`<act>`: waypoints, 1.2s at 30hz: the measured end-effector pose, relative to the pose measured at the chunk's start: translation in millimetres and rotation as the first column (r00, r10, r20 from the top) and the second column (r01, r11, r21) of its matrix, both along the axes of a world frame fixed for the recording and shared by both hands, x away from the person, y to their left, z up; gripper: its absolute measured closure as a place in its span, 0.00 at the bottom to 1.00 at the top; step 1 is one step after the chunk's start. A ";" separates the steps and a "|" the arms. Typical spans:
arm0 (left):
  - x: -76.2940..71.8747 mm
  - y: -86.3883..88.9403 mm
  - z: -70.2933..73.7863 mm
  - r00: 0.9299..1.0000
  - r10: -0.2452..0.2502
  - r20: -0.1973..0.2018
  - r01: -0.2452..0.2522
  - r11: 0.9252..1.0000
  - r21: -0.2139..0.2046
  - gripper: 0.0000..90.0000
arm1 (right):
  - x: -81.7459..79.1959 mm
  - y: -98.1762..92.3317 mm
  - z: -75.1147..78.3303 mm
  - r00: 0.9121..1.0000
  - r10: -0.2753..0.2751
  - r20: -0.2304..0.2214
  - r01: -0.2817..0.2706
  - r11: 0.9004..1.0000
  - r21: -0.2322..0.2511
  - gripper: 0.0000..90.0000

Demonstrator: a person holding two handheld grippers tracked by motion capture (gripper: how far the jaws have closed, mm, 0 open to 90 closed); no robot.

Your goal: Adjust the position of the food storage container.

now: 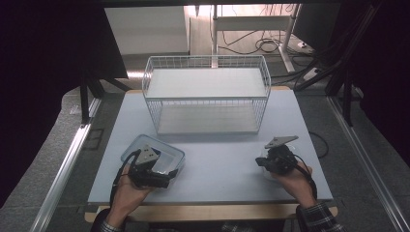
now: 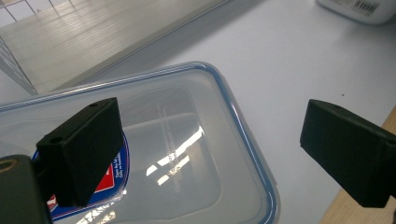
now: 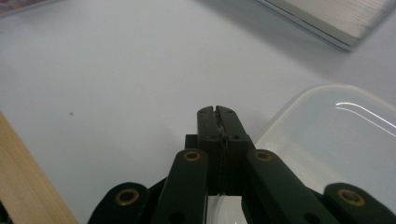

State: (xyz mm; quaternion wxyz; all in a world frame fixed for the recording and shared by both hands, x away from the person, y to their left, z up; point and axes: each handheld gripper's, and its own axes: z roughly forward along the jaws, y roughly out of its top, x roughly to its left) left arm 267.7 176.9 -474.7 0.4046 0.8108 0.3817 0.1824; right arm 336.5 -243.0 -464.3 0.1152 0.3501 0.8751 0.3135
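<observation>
At lower left, the left gripper (image 1: 153, 166) hangs with jaws wide over the clear lidded container (image 2: 196, 154); it should straddle the lid's rim squarely. The right gripper (image 3: 218, 112), pinched closed on nothing, touches a translucent tub (image 3: 336, 135).

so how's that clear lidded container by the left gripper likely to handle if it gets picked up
The clear container looks empty, so probably light. Its lid is glossy with bright reflections, so the left gripper, open above it, may slip. It sits flat and wide on the table, so it is unlikely to tip or roll.
</observation>
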 end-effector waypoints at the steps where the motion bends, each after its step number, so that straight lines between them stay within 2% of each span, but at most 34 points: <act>1: 0.1 -0.3 -0.2 1.000 -0.001 -0.002 0.001 1.000 0.004 0.06 | 0.0 0.0 0.0 1.000 0.000 0.000 0.000 1.000 0.000 0.99; 3: 0.5 -0.3 -0.5 1.000 -0.002 -0.004 0.002 1.000 0.011 0.06 | 0.9 -8.0 0.2 1.000 -0.026 0.007 0.026 1.000 -0.007 0.99; 6: 0.8 1.0 -0.3 1.000 -0.008 -0.005 0.008 1.000 -0.006 0.06 | 3.8 -21.0 -0.2 0.998 -0.069 0.008 0.069 0.998 -0.004 0.99; 8: 0.6 1.1 0.2 1.000 -0.010 -0.001 0.010 1.000 0.002 0.06 | 6.0 -28.1 -0.5 0.996 -0.090 0.016 0.090 0.996 -0.009 0.99; 12: 0.9 -0.1 -0.7 1.000 -0.007 -0.001 0.007 1.000 0.019 0.07 | 9.3 -36.7 -2.2 0.993 -0.120 0.014 0.120 0.993 -0.004 0.99; 16: 1.5 0.6 -0.6 1.000 -0.004 0.004 0.004 0.999 0.032 0.10 | 9.7 -37.3 -3.0 0.992 -0.123 0.017 0.123 0.992 -0.009 0.99; 17: 1.8 1.6 0.1 1.000 0.000 0.008 0.000 0.999 0.036 0.12 | 9.5 -37.2 -2.7 0.992 -0.121 0.024 0.121 0.993 -0.005 0.99; 18: 2.5 5.0 2.0 1.000 0.015 0.014 -0.016 0.999 0.037 0.15 | 8.7 -37.4 -1.1 0.993 -0.115 0.026 0.114 0.993 0.023 0.99; 21: 3.9 10.4 4.2 0.999 0.031 0.016 -0.032 0.999 0.041 0.20 | 8.1 -36.8 -0.1 0.993 -0.113 0.038 0.111 0.993 0.035 0.99; 22: 5.7 17.2 6.0 0.999 0.042 0.014 -0.042 0.998 0.045 0.27 | 7.2 -35.1 -0.3 0.993 -0.109 0.049 0.107 0.993 0.040 0.99; 25: 8.2 25.1 7.5 0.998 0.066 0.015 -0.067 0.996 0.058 0.39 | 6.3 -32.1 -0.9 0.992 -0.109 0.060 0.106 0.993 0.043 0.99; 26: 9.6 29.5 8.2 0.997 0.074 0.012 -0.074 0.996 0.057 0.39 | 5.9 -30.5 -1.2 0.992 -0.106 0.064 0.103 0.994 0.044 0.99; 27: 11.2 34.4 9.0 0.997 0.079 0.003 -0.079 0.995 0.054 0.43 | 5.4 -28.7 -1.4 0.993 -0.102 0.066 0.100 0.994 0.046 0.99; 28: 15.1 44.2 10.1 0.994 0.109 -0.021 -0.109 0.994 0.032 0.50 | 4.3 -25.5 -1.6 0.993 -0.093 0.072 0.090 0.995 0.046 0.99; 29: 15.1 44.2 10.1 0.994 0.109 -0.021 -0.109 0.994 0.032 0.52 | 4.3 -25.5 -1.6 0.993 -0.093 0.072 0.090 0.995 0.046 0.99; 30: 18.2 53.6 10.5 0.990 0.137 -0.029 -0.137 0.990 0.024 0.54 | 3.0 -23.0 -1.5 0.993 -0.086 0.077 0.082 0.996 0.046 0.99; 31: 18.2 53.6 10.5 0.990 0.137 -0.029 -0.137 0.990 0.024 0.57 | 3.0 -23.0 -1.5 0.993 -0.086 0.077 0.082 0.996 0.046 0.99; 32: 19.9 62.6 11.5 0.985 0.170 -0.022 -0.169 0.985 0.031 0.58 | 1.6 -21.1 -1.4 0.993 -0.082 0.086 0.077 0.996 0.051 0.99; 33: 19.9 62.6 11.5 0.985 0.170 -0.022 -0.169 0.985 0.031 0.61 | 1.6 -21.1 -1.4 0.993 -0.082 0.086 0.077 0.996 0.051 0.99; 34: 21.2 72.1 13.3 0.981 0.195 -0.018 -0.195 0.981 0.025 0.65 | 0.6 -19.8 -1.4 0.993 -0.078 0.093 0.073 0.996 0.058 0.99; 36: 21.6 77.2 14.2 0.978 0.206 -0.014 -0.206 0.978 0.022 0.68 | 0.5 -19.4 -1.5 0.993 -0.075 0.097 0.069 0.996 0.059 0.99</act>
